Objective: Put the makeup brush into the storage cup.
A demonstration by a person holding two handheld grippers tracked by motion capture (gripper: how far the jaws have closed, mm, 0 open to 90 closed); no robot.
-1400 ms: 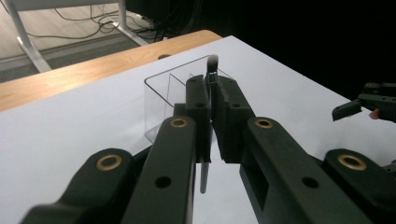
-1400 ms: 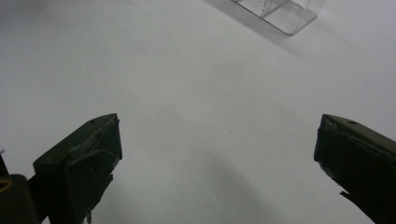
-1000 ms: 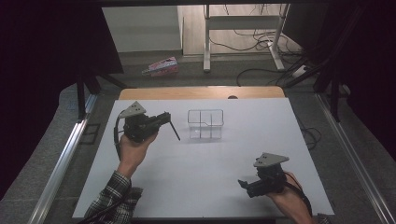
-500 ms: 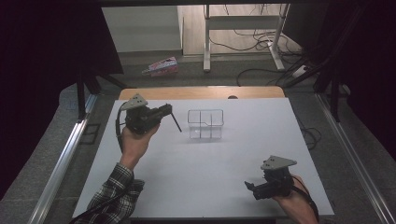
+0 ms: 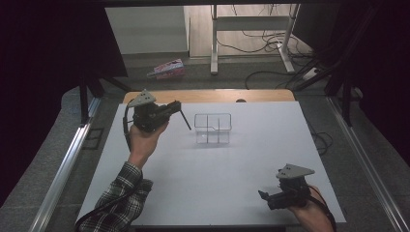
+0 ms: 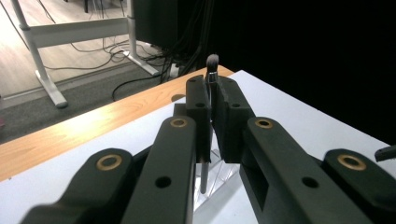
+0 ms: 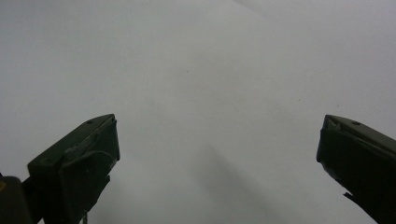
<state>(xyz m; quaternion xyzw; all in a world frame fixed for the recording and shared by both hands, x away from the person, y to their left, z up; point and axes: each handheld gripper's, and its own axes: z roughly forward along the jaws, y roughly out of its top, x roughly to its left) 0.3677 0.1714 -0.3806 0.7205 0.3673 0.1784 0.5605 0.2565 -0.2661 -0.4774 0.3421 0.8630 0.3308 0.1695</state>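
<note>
Clear glossy plastic organizer (image 5: 212,128)

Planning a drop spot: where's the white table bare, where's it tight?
Bare: the wide stretch of white table between clear organizer and right gripper; also right of the organizer. Tight: left gripper, holding a makeup brush, crowds the organizer's left side.

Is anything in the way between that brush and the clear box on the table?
Nothing visible. The left hand-held gripper holds the brush just left of the clear box, with bare white table between them. The box's open top looks free.
</note>
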